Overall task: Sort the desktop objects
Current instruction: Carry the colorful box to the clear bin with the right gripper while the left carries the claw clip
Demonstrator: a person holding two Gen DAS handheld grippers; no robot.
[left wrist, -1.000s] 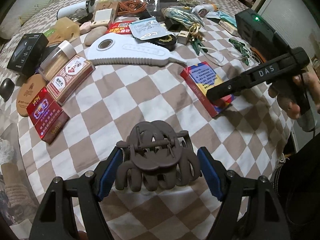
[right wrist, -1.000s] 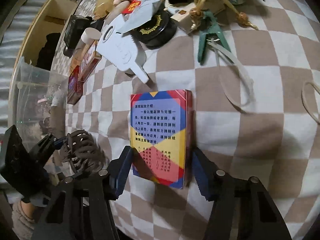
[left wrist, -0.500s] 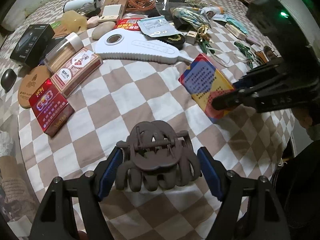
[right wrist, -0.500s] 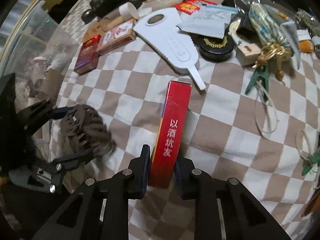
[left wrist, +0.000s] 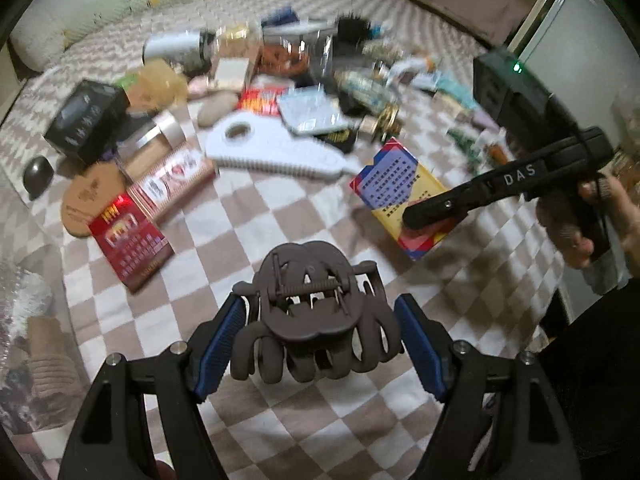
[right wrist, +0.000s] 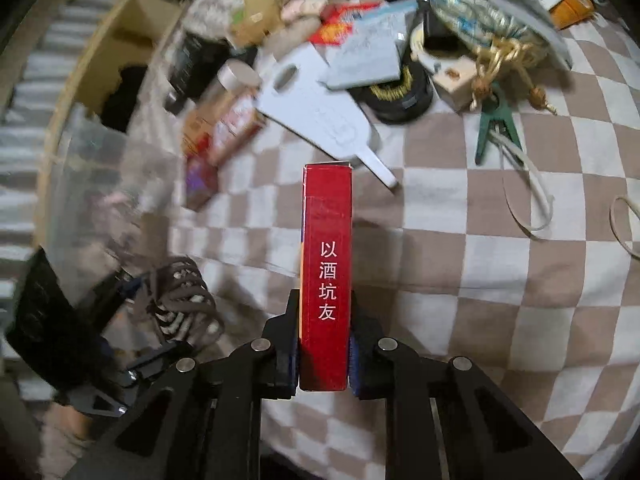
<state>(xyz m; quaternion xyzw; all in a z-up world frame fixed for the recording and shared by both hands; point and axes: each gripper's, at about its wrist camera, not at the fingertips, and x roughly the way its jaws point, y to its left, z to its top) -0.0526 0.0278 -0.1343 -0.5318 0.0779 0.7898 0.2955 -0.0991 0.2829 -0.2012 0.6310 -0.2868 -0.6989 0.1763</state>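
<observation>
A brown hair claw clip point(left wrist: 316, 316) sits between the blue pads of my left gripper point(left wrist: 320, 308), which is shut on it and holds it above the checked cloth. The right wrist view shows the same clip point(right wrist: 180, 292) at lower left. My right gripper point(right wrist: 325, 300) grips a red-edged card box point(right wrist: 327, 240) by its two broad faces. Its jaws are still closing, the pads press on the box, and the box stands on edge clear of the cloth. In the left wrist view the box's blue and yellow face point(left wrist: 396, 184) shows, with the right gripper's finger point(left wrist: 440, 204) across it.
A white toothed board point(left wrist: 280, 152), red packs point(left wrist: 132, 240), a black box point(left wrist: 86, 116) and a dense pile of small items fill the far side of the checked cloth point(left wrist: 248, 224). A clear plastic bin point(right wrist: 100, 184) stands past the left edge. A green clip point(right wrist: 496, 120) and white loops lie right.
The right gripper has shut on the card box, tipped it up on edge and lifted it off the cloth. The left gripper has risen with the hair clip still in it.
</observation>
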